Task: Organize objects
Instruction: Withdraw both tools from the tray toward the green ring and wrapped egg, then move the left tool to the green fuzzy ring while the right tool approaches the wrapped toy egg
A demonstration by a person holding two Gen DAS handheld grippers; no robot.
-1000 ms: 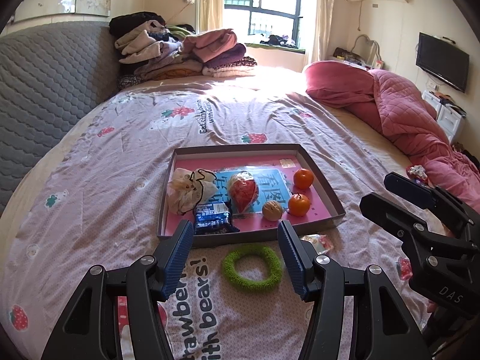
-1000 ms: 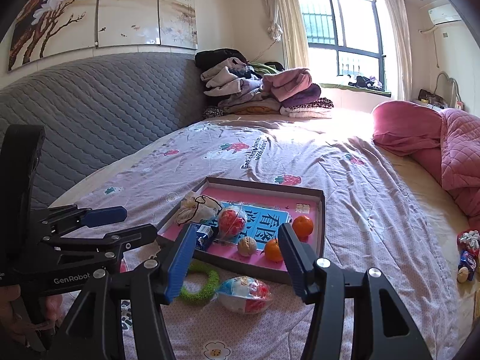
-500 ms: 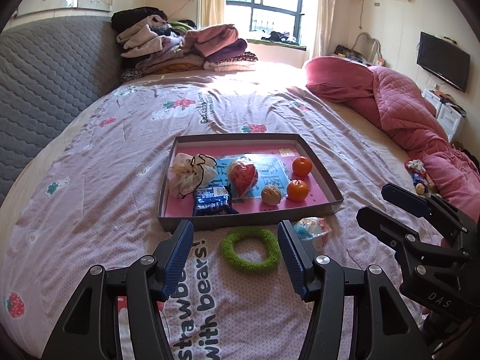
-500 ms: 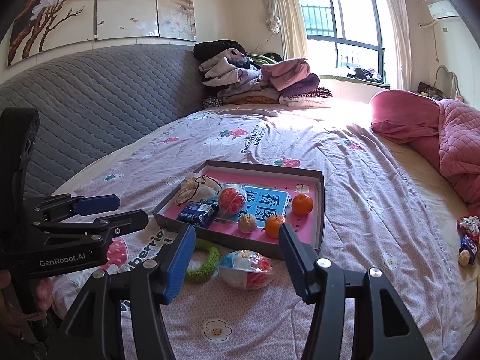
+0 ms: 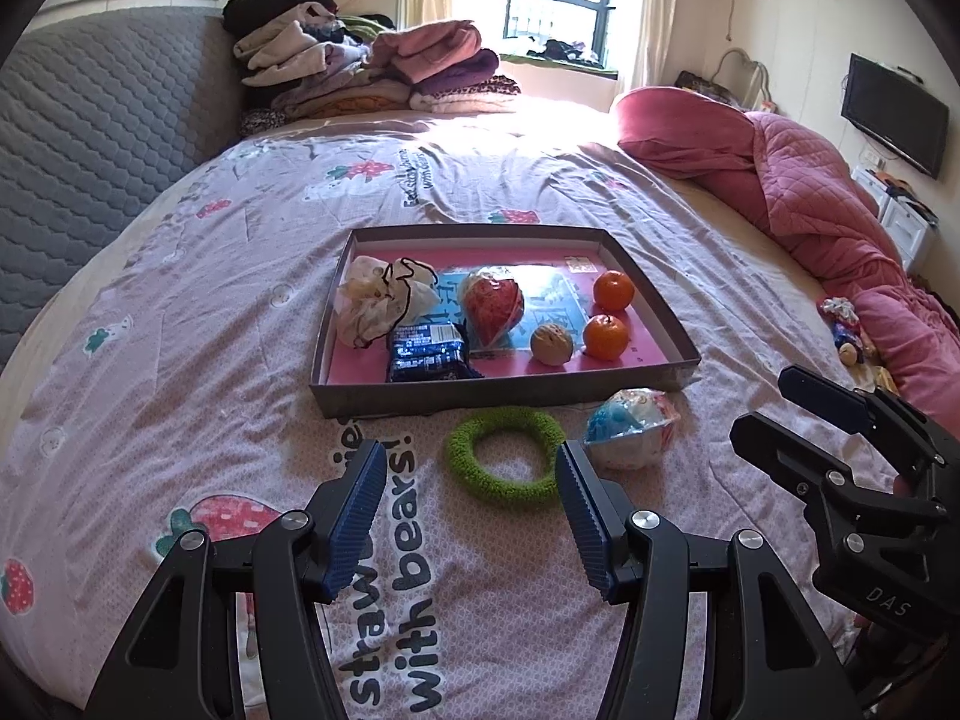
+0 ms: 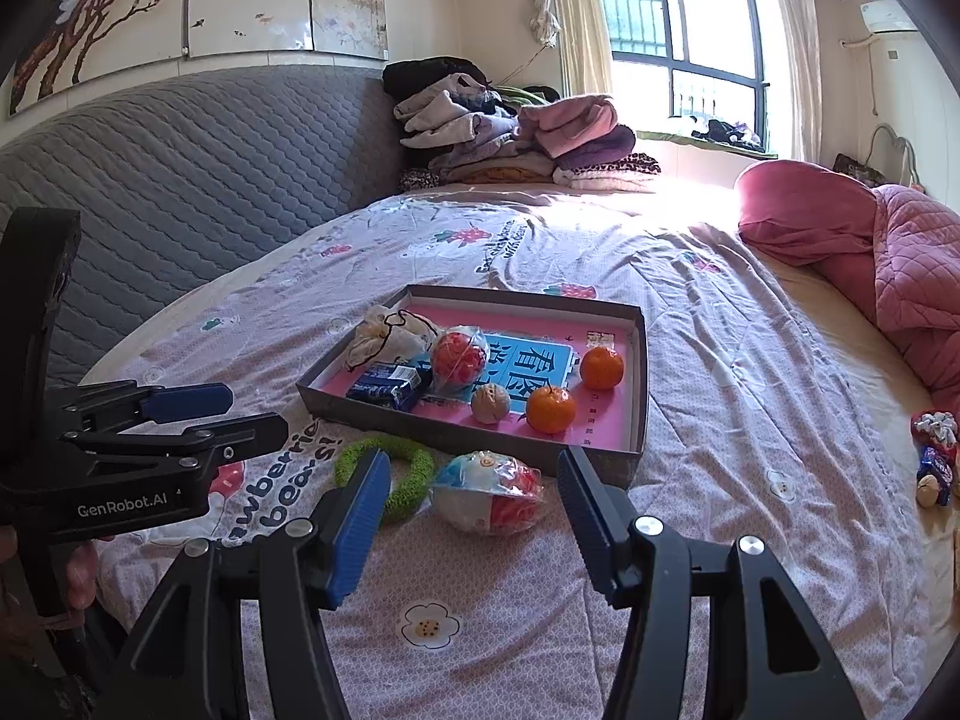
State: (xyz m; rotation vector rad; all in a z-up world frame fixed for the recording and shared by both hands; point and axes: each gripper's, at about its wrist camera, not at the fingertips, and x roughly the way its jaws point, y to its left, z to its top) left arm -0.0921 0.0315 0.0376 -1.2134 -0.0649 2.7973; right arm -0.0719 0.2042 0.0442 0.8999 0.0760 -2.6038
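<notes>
We have drawn both grippers back toward the near bed edge. Left gripper and right gripper jaws stand wide, empty. Green ring and wrapped ball lie outside the tray, awaiting pickup.

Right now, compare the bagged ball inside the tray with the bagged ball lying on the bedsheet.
The bagged ball in the tray is almost all red; the bagged ball on the sheet is white, blue and red. The first lies inside the tray among the oranges and snacks; the second sits outside it, in front of the tray wall beside the green ring. Both are wrapped in clear plastic, and neither is touched by a gripper.
</notes>
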